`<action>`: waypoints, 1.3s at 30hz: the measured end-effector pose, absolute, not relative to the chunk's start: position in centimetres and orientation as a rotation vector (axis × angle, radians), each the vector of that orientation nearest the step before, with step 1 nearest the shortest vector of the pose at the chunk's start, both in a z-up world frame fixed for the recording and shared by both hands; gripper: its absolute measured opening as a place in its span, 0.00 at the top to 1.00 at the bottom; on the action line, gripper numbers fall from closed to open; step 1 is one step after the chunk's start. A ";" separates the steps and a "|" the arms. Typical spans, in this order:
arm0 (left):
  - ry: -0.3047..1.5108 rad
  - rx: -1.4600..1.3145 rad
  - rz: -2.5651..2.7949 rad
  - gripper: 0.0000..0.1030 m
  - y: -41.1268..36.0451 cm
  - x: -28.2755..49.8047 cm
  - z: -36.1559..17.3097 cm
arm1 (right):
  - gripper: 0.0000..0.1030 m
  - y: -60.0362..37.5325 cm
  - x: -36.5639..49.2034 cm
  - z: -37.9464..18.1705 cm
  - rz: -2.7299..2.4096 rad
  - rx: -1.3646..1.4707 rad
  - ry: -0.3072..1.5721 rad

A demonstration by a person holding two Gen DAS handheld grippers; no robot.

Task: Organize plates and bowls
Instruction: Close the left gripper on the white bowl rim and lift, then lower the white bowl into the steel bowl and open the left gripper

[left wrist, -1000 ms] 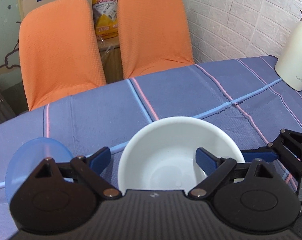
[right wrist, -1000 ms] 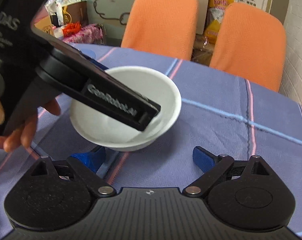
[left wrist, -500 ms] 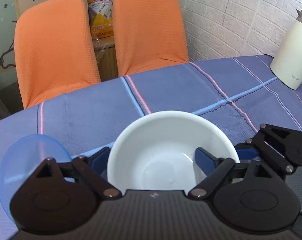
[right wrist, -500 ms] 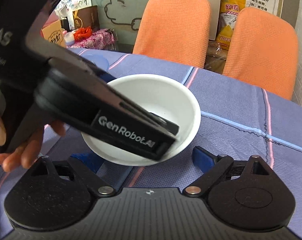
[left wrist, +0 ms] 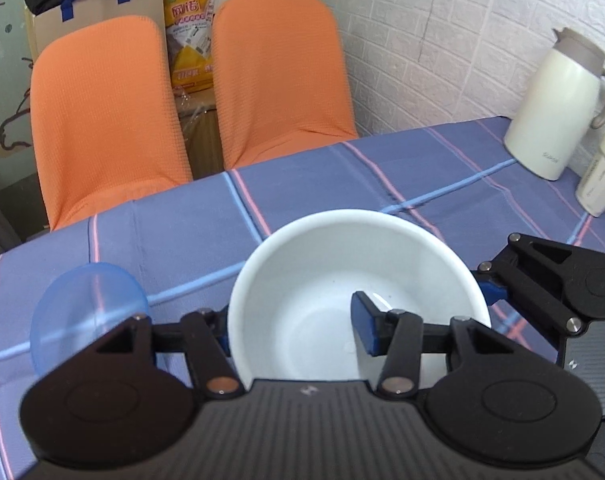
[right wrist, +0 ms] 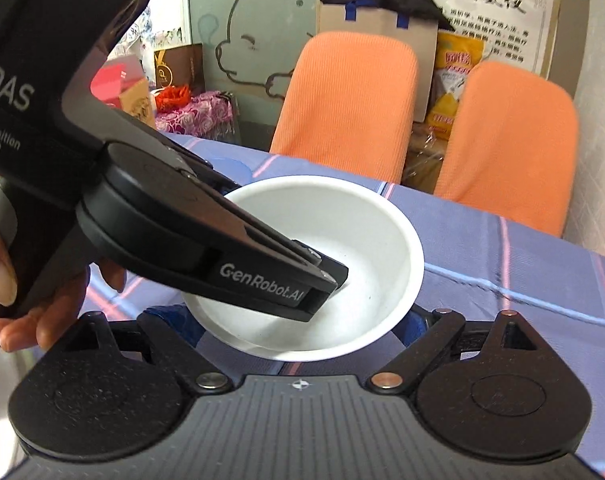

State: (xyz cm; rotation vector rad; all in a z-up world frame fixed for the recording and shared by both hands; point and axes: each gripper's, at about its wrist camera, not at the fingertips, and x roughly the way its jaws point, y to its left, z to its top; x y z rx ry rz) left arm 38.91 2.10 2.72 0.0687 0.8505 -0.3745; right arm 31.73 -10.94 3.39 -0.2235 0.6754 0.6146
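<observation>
From the left wrist, the left gripper [left wrist: 294,326] clenched the white bowl's [left wrist: 342,268] rim above a blue plaid cloth [left wrist: 302,184]; a blue plate [left wrist: 86,300] lay left, two orange chairs [left wrist: 102,120] and brick wall beyond, a jug [left wrist: 554,108] far right. From the right wrist, the right gripper [right wrist: 286,320] sat spread wide beneath the bowl.

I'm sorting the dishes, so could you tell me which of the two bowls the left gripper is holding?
The white bowl: the left gripper straddles its rim. The translucent blue bowl sits untouched beside it.
</observation>
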 end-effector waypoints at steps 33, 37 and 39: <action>0.870 0.085 -0.491 0.31 -4.2 17.1 0.1 | 0.23 -15.8 11.8 1.6 0.527 -0.228 0.733; 0.868 0.099 -0.499 0.26 -4.2 17.0 0.3 | 0.22 -15.6 11.4 2.0 0.505 -0.270 0.727; 0.863 0.108 -0.489 0.25 -4.2 17.2 0.5 | 0.22 -15.3 11.4 2.1 0.480 -0.307 0.716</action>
